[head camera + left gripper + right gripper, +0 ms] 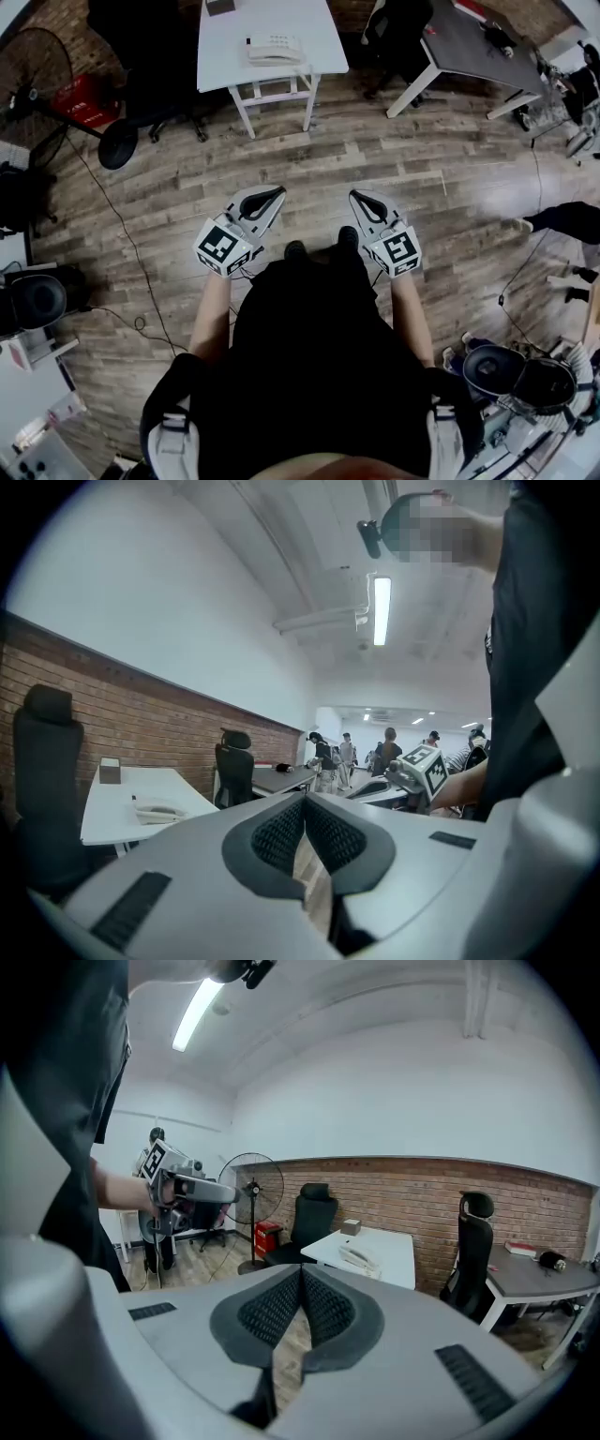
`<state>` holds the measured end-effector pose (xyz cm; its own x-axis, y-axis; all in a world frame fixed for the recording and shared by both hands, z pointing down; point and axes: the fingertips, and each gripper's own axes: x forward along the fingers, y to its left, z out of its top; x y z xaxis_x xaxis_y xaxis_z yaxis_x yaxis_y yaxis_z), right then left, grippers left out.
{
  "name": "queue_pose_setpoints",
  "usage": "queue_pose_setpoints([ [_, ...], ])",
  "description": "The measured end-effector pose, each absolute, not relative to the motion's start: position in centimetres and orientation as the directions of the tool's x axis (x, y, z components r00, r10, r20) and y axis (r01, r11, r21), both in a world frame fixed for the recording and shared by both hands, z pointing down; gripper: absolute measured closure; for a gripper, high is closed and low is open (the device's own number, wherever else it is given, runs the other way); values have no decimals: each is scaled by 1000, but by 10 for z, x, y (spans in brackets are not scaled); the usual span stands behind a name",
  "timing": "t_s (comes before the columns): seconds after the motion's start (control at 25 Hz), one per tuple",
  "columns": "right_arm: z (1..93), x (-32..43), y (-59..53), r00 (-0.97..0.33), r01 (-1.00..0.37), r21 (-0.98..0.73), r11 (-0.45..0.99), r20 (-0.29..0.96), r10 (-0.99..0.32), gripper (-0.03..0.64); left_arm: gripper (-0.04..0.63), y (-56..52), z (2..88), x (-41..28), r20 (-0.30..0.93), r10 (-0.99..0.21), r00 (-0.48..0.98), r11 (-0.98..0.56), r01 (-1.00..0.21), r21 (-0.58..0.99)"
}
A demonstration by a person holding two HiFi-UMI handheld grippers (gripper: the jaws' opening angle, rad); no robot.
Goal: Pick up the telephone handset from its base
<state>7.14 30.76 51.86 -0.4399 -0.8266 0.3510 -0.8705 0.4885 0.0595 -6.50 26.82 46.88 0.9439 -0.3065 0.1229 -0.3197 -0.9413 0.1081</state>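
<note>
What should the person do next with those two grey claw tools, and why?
Probably step forward toward the white table. The white desk telephone on it lies far beyond both grippers, across the wooden plank floor. The left gripper and right gripper have their jaws together and hold nothing.
</note>
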Motion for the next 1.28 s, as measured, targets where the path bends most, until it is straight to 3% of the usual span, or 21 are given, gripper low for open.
queue_pose_setpoints([
  [0.6, 526, 98, 296, -459, -860, 53, 508, 356, -814, 618, 575, 249, 463, -47, 127, -403, 906, -899, -418, 130],
  [1.28, 528, 148, 254, -604, -748, 41, 663, 372, -705, 618, 575, 226, 434, 12, 155, -541, 826, -828, -556, 70],
])
